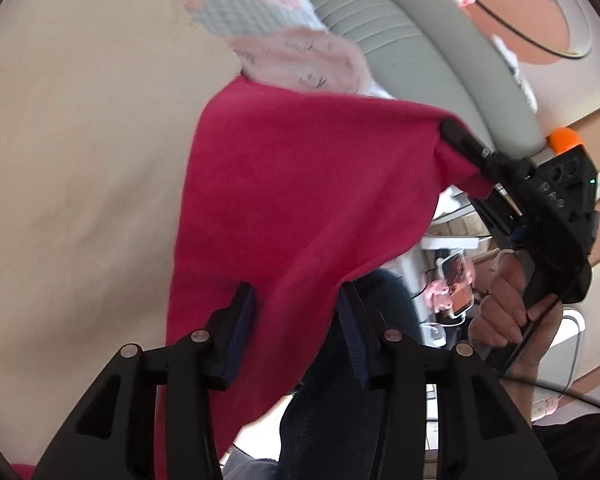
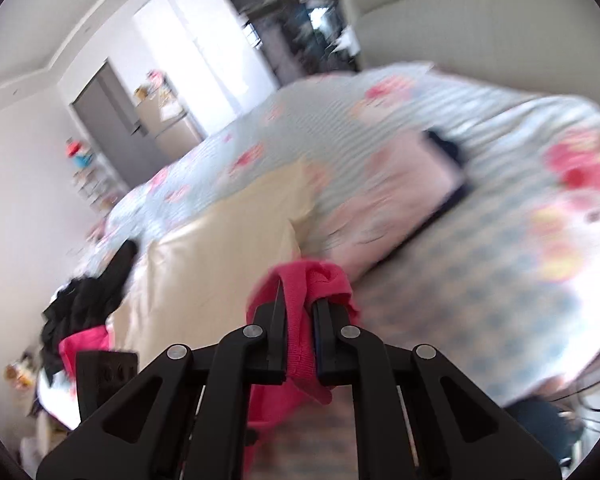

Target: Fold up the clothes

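Observation:
A magenta-red garment (image 1: 300,200) hangs in the air over the bed. My right gripper (image 2: 298,320) is shut on a bunched corner of the garment (image 2: 300,288); it also shows in the left wrist view (image 1: 456,136), holding the cloth's upper right corner. My left gripper (image 1: 296,316) has its jaws apart with the garment's lower edge lying between them; the pads do not press it. A folded pink garment (image 2: 392,200) with a dark one under it lies on the bed.
A cream sheet (image 2: 220,248) and a floral quilt (image 2: 500,240) cover the bed. A black and pink clothes pile (image 2: 84,312) lies at the left edge. A grey padded headboard (image 1: 420,40) stands behind. The person's legs in jeans (image 1: 340,400) are below.

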Motion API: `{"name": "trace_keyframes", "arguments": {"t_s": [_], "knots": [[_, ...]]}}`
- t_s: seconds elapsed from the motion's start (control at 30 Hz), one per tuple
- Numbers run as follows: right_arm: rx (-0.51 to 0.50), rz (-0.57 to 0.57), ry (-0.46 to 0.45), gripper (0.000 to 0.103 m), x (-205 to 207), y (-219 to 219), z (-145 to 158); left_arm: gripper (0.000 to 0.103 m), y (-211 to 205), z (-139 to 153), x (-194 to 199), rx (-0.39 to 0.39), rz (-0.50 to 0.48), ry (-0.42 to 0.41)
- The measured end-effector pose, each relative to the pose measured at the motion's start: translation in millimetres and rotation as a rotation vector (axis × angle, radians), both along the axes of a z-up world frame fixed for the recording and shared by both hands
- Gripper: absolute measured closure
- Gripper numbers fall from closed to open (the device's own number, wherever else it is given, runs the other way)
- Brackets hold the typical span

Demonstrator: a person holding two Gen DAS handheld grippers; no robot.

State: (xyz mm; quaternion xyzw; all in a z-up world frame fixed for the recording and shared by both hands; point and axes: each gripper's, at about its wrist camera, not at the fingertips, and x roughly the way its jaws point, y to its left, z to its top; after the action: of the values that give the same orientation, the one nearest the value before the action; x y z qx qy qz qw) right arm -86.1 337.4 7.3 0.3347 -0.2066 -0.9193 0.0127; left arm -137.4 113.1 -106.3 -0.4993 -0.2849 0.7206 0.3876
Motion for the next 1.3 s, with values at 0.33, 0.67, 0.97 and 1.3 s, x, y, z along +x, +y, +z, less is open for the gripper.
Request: {"name": "trace_keyframes", "arguments": {"t_s": [0.33, 0.67, 0.97, 1.3], "knots": [[0.000, -0.047, -0.150, 0.066, 8, 13, -53, 0.063, -21, -20, 3, -0.172, 0.093, -0.015], [-0.140, 0.107, -0.330, 0.052, 33, -41, -119, 0.077, -38, -17, 24, -0.144, 0.116, 0.050], [0.049, -0.159, -0.222, 0.058, 18, 14, -83, 0.091, -36, -35, 61, -0.352, 0.066, 0.056], [0.018, -0.135, -0.090, 0.048, 69, -11, -44, 0.088, -31, 7, 68, -0.345, 0.115, 0.227]]}}
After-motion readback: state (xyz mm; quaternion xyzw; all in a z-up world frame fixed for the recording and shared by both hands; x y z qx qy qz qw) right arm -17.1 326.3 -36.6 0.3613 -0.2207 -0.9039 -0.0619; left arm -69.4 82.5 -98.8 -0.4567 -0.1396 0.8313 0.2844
